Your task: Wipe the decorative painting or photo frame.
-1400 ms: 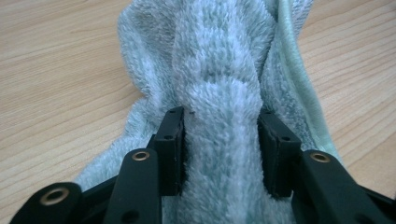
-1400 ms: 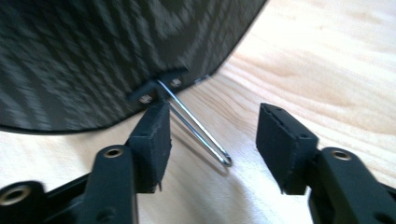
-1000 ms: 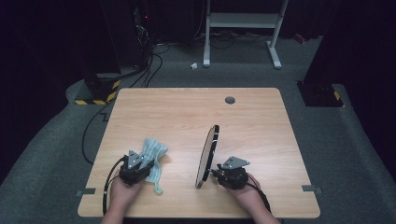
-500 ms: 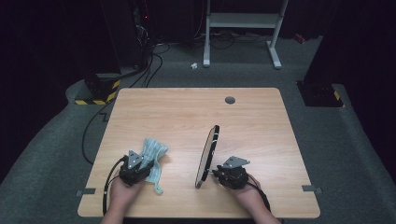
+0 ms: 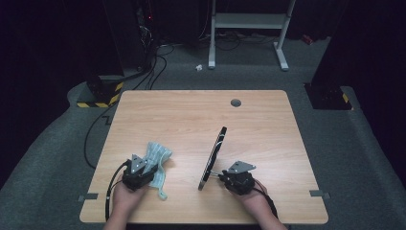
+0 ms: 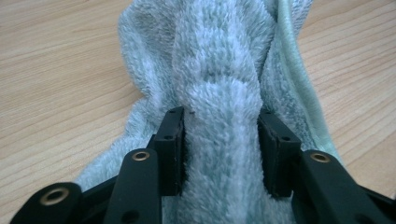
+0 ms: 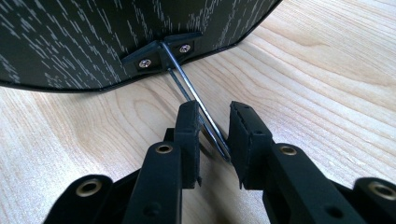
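- While a person's two hands rest at the near edge of a wooden table [image 5: 182,115], the left gripper [image 5: 139,173] clamps a bunched fold of a pale green towel [image 5: 156,160], seen from the high view.
- Seen along the left gripper [image 6: 219,140] itself, both black pads press into the fluffy towel [image 6: 219,60], which rises between them as a thick roll and spreads out on the wood behind.
- Lying crumpled at the near left of the table, the towel has a thin edge strip trailing toward the person.
- Near the table's middle stands a round, black-backed mirror [image 5: 213,157], tilted on edge, its lower rim on the wood just beside the right gripper [image 5: 221,176].
- From the right gripper view, the mirror [image 7: 116,37] shows its dark, white-flecked back, with a wire stand [image 7: 196,105] screwed to a small bracket and slanting down to the table.
- Around that wire the right gripper [image 7: 215,128] has just been closing its jaws; the wire lies against the left pad, with a gap still showing to the right pad, so the grip is narrow but not yet pinched.
- Beyond the table, a white metal frame [image 5: 249,21] stands on grey carpet.
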Demonstrator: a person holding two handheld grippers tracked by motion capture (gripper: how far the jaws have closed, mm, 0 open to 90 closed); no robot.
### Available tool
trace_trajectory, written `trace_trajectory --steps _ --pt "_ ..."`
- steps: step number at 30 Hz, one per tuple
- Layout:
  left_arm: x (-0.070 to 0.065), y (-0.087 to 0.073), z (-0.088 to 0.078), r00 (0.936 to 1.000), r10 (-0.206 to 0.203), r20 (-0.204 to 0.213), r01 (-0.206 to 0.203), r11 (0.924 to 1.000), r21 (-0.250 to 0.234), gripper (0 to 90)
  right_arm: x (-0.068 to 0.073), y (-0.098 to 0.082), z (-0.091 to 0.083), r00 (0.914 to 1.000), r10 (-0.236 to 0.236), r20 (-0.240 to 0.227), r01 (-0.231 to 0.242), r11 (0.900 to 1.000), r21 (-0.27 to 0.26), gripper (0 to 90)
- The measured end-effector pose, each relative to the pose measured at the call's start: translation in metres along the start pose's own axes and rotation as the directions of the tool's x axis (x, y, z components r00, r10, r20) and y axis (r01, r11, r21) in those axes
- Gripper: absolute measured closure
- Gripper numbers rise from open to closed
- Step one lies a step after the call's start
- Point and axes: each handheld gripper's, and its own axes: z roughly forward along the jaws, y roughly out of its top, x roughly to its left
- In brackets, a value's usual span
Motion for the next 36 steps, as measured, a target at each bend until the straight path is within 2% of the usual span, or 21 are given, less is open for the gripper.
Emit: trace_trajectory --steps 13,20,23,30,34,36 --pt "0.0000 0.0000 0.0000 1.0000 -0.001 0.000 0.001 1.0000 0.000 57.3 -0.0002 -0.0004 -0.0003 0.9998 -0.005 0.021 0.005 1.000 0.000 81.7" --pt "0.0000 0.0000 0.0000 1.0000 -0.003 0.001 0.003 1.0000 0.000 57.4 -0.0013 -0.0006 -0.0008 0.9996 0.024 0.014 -0.024 1.000 0.002 87.5" --pt "0.0001 0.0000 0.0000 1.0000 -0.001 0.001 0.001 1.0000 0.000 57.4 -0.0002 -0.0002 -0.0001 0.9994 0.023 0.026 -0.023 1.000 0.000 88.1" --pt "0.0000 0.0001 0.0000 1.0000 0.000 0.000 0.000 1.0000 0.000 57.3 0.0019 0.0012 0.0015 0.9988 0.033 0.035 -0.033 0.999 0.001 86.8" --pt "-0.0002 0.0002 0.0003 1.0000 0.002 0.003 -0.002 1.0000 0.002 56.0 0.0028 0.0012 0.0013 0.9988 0.033 0.037 -0.033 0.999 0.000 79.3" --pt "-0.0028 0.0004 0.0007 0.9995 0.029 -0.011 -0.029 0.9996 0.003 56.3 0.0040 0.0010 0.0011 0.9989 0.021 0.042 -0.022 1.000 0.001 77.5"
